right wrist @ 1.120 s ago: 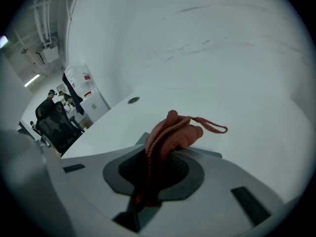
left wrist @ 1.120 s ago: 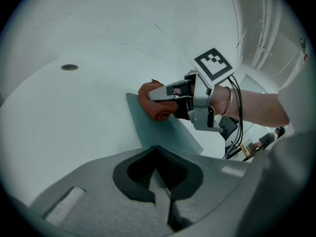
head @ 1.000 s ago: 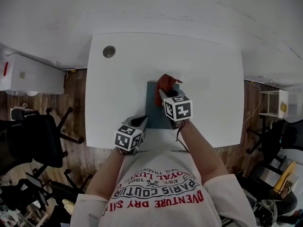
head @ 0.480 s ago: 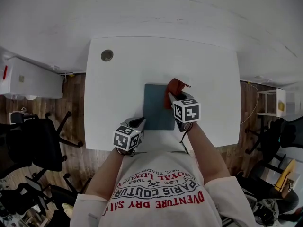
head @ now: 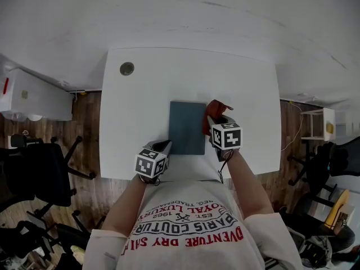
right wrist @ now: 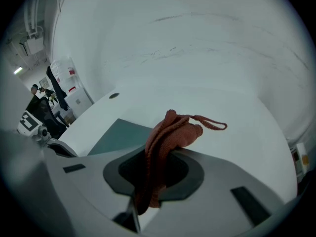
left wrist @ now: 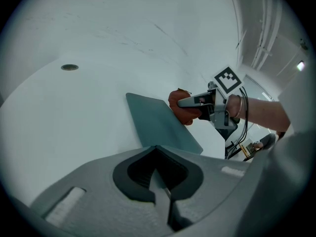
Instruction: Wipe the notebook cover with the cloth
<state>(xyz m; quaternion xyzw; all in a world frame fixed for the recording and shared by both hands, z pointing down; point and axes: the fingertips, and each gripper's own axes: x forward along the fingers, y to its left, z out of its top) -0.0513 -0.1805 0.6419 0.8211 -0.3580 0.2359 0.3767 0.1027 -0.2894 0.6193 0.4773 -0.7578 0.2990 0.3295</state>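
A dark teal notebook lies flat on the white table, near its front edge. My right gripper is shut on a bunched red cloth, which sits just past the notebook's right edge, over the table. In the right gripper view the cloth hangs out of the jaws, its loop sticking out to the right, and the notebook lies to the left. My left gripper is at the notebook's near left corner; in its own view the jaws are closed with a sliver of the notebook between them.
A round grommet hole is at the table's far left. Black office chairs and a white cabinet stand on the wood floor to the left. A small shelf and more chairs are to the right.
My right gripper has carried the cloth from the notebook's far middle rightwards and nearer, across the cover and off its right edge. The left gripper has stayed at the near left corner.
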